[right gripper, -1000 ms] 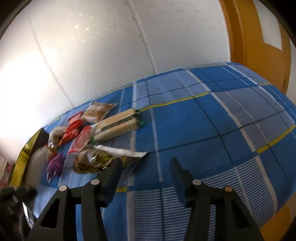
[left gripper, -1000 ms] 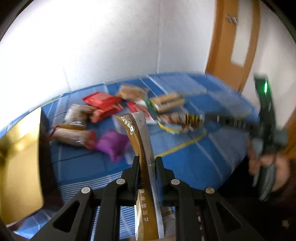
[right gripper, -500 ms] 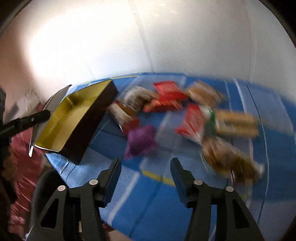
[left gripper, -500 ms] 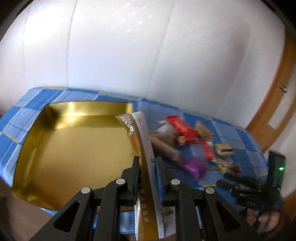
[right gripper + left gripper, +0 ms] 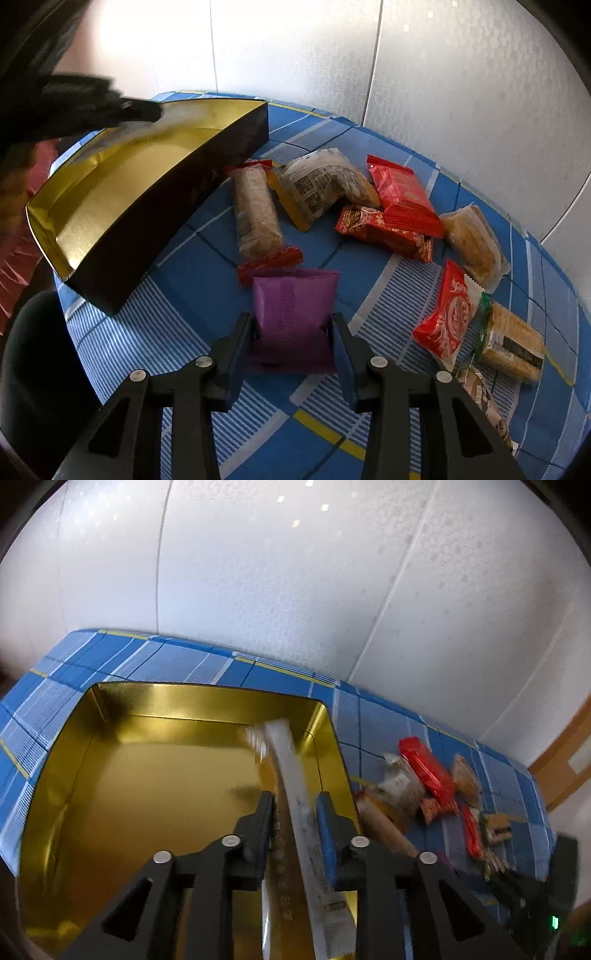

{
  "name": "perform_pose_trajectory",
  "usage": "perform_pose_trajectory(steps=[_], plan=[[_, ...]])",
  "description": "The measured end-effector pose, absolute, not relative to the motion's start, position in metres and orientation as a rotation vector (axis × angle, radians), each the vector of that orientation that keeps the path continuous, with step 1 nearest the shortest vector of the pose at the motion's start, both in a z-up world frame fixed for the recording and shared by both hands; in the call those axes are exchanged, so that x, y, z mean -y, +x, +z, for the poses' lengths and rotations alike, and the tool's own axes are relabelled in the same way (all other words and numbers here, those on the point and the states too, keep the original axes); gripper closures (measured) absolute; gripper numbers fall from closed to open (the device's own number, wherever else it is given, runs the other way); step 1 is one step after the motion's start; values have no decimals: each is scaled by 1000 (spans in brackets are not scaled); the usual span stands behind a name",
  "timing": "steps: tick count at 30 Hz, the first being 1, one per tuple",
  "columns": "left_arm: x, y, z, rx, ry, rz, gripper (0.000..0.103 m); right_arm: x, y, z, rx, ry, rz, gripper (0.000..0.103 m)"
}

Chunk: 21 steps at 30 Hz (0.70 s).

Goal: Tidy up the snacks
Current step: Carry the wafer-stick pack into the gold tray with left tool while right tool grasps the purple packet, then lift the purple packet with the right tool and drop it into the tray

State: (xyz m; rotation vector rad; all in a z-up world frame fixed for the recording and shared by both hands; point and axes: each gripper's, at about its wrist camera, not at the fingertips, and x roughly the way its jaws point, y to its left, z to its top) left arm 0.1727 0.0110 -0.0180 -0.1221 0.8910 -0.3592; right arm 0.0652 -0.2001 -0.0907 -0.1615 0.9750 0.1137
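Blurring: long packet (image 5: 295, 797) tip | right gripper (image 5: 532, 897) cut off

Long sachet (image 5: 291, 775) motion-blurred, lower end cut by frame edge; left hand-held gripper (image 5: 92, 99) smeared in right wrist view.

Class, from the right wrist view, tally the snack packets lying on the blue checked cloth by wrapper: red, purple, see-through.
Red foil packets: 3
Purple foil packet: 1
See-through plastic packets: 4
Total: 8
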Motion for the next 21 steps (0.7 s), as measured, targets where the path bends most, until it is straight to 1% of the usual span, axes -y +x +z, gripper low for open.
perform_pose_trajectory(steps=[2,3,15,16,17,19,21], plan=[[-10,173,-21,-898,-139,-347,65,200,62,-93,-973,-169,112,62],[-12,168,-23,-893,-144,-335,63,201,60,-95,-975,-169,108,62],[-25,90,-27,-862,-27,-193,62,204,42,-96,-948,-90,57,62],[-29,83,-26,-859,-26,-179,61,205,41,-97,-949,-85,54,62],[-31,81,-27,-859,-23,-172,58,205,37,-97,-950,-79,50,62],[-37,72,-26,-853,-9,-135,55,203,29,-97,-953,-76,45,62],[-42,66,-25,-843,-8,-123,55,203,20,-97,-952,-76,43,62]])
